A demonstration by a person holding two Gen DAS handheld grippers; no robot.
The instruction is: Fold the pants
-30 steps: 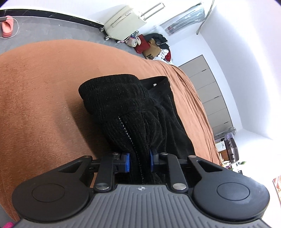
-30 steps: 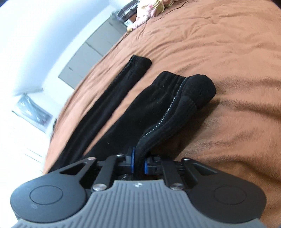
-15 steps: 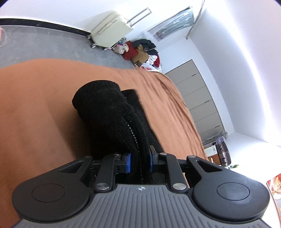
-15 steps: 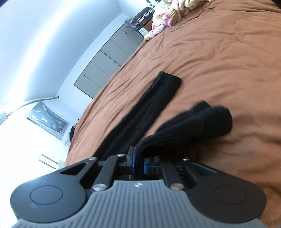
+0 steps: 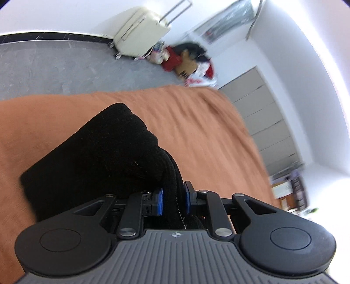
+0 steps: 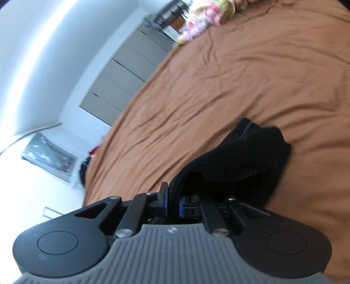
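Black ribbed knit fills the middle of the left wrist view: the pants (image 5: 94,157) bunch into a thick fold ahead of and to the left of the left gripper (image 5: 172,201), whose blue pads (image 5: 160,202) are pinched on a cord-like ridge of the fabric, a pale dotted seam running down between them. Beyond the jaws and to both sides lies a rust-orange bedspread (image 5: 196,131), somewhat blurred. Farther ahead, past the bed's edge, is grey floor (image 5: 54,67), a cream suitcase (image 5: 140,30) standing by the wall, and to its right a heap of red and dark belongings (image 5: 190,61). Grey cabinet fronts (image 5: 264,113) line the wall off to the right of the jaws. In the right wrist view, the right gripper (image 6: 172,204) is closed tight on a thin edge of the same pants (image 6: 236,161), which rise from between the pads and drape ahead and to the right as a dark, sagging lump above the bedspread (image 6: 240,83). Far ahead of the jaws a pink floral bundle (image 6: 203,19) lies at the bed's far edge, and grey cabinets (image 6: 122,80) stand ahead to the left.
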